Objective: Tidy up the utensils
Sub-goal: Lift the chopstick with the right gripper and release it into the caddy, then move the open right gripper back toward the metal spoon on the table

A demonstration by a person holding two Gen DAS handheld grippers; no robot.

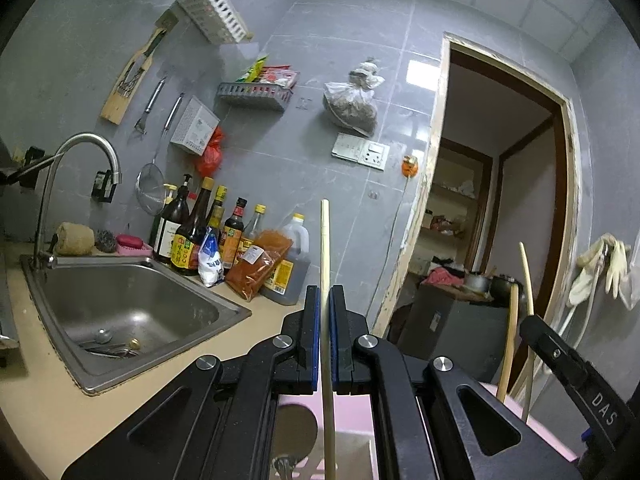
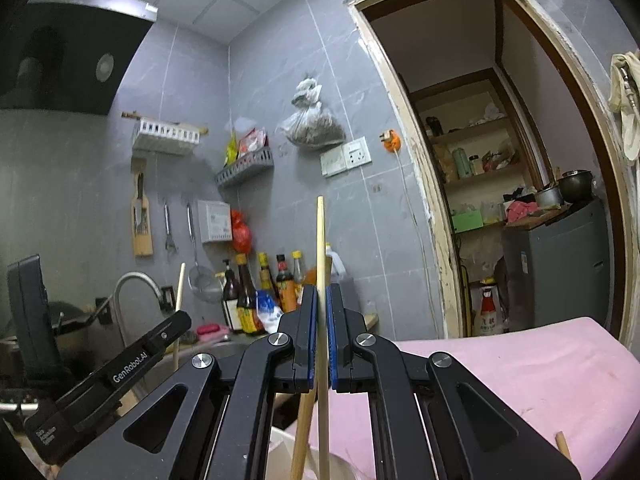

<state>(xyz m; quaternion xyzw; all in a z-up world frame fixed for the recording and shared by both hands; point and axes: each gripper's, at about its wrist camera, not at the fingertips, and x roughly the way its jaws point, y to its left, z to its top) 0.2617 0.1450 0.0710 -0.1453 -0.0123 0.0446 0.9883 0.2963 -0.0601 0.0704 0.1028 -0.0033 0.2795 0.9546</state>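
Note:
My left gripper (image 1: pixel 325 300) is shut on a pale wooden chopstick (image 1: pixel 325 248) that stands upright between the blue pads and runs down past the jaws. My right gripper (image 2: pixel 321 300) is shut on a second chopstick (image 2: pixel 320 240), also upright. The right gripper shows at the right edge of the left wrist view (image 1: pixel 532 322) with its chopstick (image 1: pixel 527 276). The left gripper shows at lower left in the right wrist view (image 2: pixel 180 322) with its chopstick (image 2: pixel 179 292). A pink holder (image 2: pixel 520 364) lies below both grippers, with other wooden handles (image 2: pixel 302 436) standing in it.
A steel sink (image 1: pixel 132 308) with utensils at its drain (image 1: pixel 114 346) and a curved tap (image 1: pixel 80 168) are at left. Sauce bottles (image 1: pixel 224 236) line the counter's back. Wall racks (image 1: pixel 256 94), a hanging strainer (image 1: pixel 150 188) and an open doorway (image 1: pixel 500 200) are beyond.

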